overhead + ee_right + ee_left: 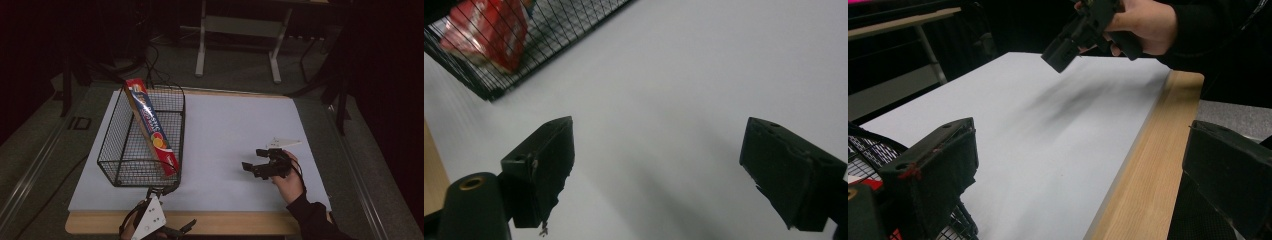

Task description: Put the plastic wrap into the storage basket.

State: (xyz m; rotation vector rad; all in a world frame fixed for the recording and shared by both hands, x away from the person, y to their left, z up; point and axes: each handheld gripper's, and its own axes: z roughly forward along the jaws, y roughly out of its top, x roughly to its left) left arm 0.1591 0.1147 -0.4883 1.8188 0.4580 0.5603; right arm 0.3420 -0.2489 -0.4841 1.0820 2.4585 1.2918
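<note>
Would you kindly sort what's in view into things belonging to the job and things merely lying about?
Job:
- red box, leaning in the wire basket
- right tongs, open
- left tongs, open

Lying about:
- grey frame legs behind the table

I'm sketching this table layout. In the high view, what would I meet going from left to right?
Wire basket with the long red box leaning in it → bare white tabletop → right gripper, jaws open, in the person's hand.

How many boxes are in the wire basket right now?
1. A long red box leans tilted inside the wire basket at the table's left side, its top end poking above the far rim. Nothing else shows through the mesh.
</note>
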